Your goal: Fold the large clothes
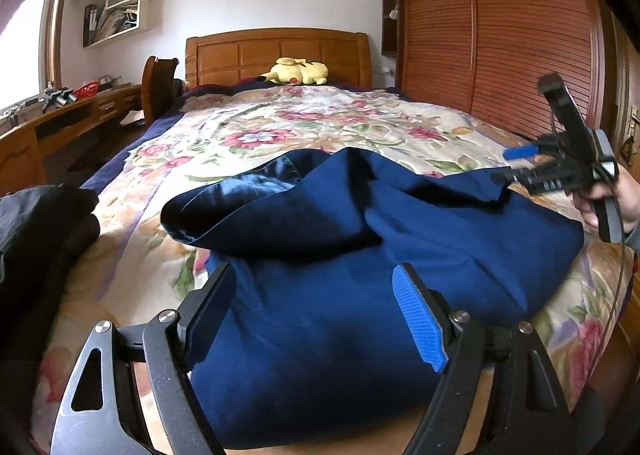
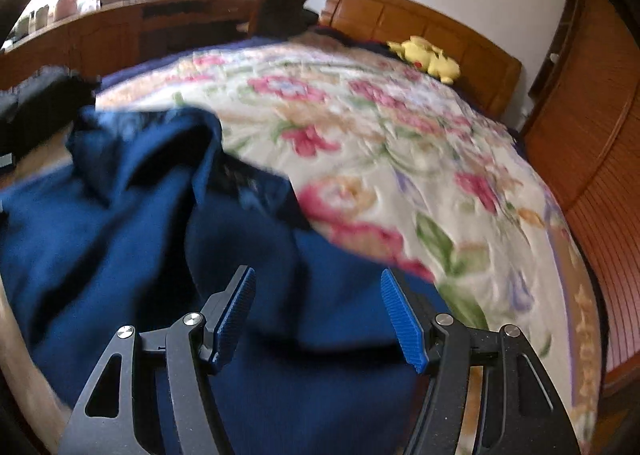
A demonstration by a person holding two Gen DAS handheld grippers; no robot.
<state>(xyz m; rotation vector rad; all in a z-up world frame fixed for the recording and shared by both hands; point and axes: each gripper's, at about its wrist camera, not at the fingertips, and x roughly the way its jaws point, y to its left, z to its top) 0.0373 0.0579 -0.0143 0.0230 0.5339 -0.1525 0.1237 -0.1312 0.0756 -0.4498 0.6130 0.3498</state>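
A large navy blue garment (image 1: 360, 255) lies bunched and partly folded on the near end of a floral bedspread (image 1: 280, 127). My left gripper (image 1: 312, 295) is open just above the garment's near part, with cloth showing between its fingers. My right gripper (image 1: 505, 165) appears in the left wrist view at the right, open, beside the garment's far right edge. In the blurred right wrist view the right gripper (image 2: 318, 299) is open over the blue garment (image 2: 120, 223), holding nothing.
A black garment (image 1: 44, 223) lies at the bed's left edge. A yellow plush toy (image 1: 296, 72) rests by the wooden headboard (image 1: 276, 51). A wooden wardrobe (image 1: 500, 35) stands right of the bed. A desk (image 1: 60, 115) and chair (image 1: 160, 87) stand left.
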